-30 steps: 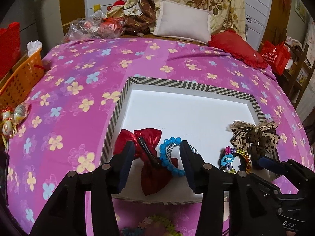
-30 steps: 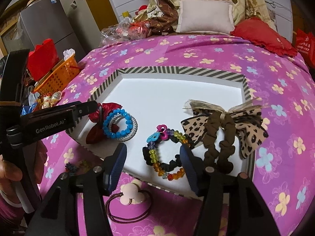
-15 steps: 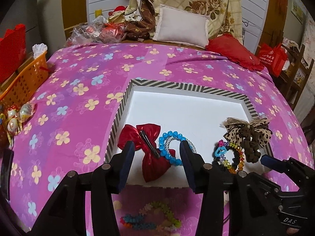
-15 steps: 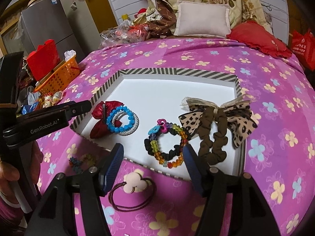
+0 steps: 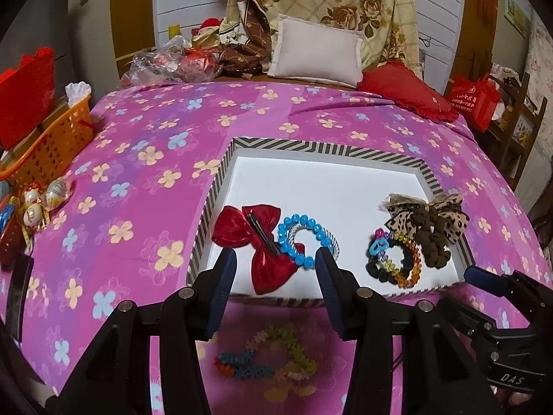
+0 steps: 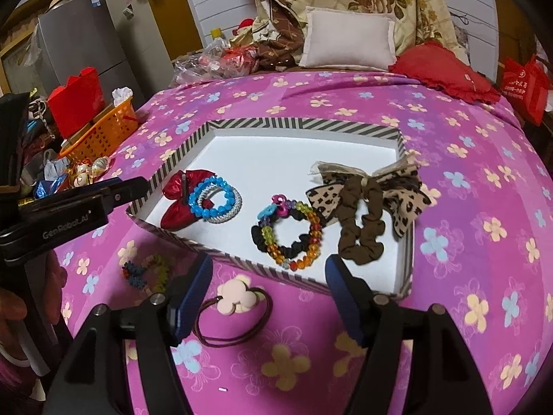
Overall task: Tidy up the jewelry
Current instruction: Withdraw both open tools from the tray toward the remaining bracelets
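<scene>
My left claw [image 5: 274,276] hangs released and empty over the near edge of the striped tray [image 5: 311,147] on the bed. My right claw [image 6: 268,297] is released too, above the hair tie [image 6: 238,306] on the bedspread. The flower bracelet [image 5: 268,356] lies just outside the tray.

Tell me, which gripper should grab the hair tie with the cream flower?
Probably the right gripper: open, with the cream-flower hair tie lying on the bedspread right between its fingers, outside the striped tray.
</scene>
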{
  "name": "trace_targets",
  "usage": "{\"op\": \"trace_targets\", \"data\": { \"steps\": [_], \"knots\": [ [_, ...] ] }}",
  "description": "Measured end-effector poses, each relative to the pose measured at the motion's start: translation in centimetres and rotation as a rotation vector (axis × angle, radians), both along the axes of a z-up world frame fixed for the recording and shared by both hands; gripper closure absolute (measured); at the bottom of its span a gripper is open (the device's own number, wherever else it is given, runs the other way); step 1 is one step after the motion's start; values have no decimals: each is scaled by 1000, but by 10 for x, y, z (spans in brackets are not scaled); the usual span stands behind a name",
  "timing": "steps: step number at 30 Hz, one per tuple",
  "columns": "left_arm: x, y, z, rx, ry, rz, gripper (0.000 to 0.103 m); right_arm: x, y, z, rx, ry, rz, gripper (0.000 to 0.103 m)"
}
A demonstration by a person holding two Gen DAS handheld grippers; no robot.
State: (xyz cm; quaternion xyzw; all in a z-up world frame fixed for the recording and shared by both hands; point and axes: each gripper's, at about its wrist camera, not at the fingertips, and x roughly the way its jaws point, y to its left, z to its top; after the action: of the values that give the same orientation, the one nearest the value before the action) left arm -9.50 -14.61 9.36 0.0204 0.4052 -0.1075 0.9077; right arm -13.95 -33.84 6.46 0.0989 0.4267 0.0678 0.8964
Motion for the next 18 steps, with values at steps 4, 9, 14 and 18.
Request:
{"op": "trace_targets", "data": {
  "steps": [4,9,14,18],
  "knots": [
    [-8,2,-1,8,-1,5,76,-6,1,0,-10,2,-2,32],
    [-21,7,-2,7,-5,12,76,-16,2,1,-21,2,-1,28],
    [-33,11,-3,23,-10,13,76,-26,5,0,-29,6,0,28],
    [-42,14,-6,25,-2,11,76,-33,7,1,-45,5,-2,28]
  ]
}}
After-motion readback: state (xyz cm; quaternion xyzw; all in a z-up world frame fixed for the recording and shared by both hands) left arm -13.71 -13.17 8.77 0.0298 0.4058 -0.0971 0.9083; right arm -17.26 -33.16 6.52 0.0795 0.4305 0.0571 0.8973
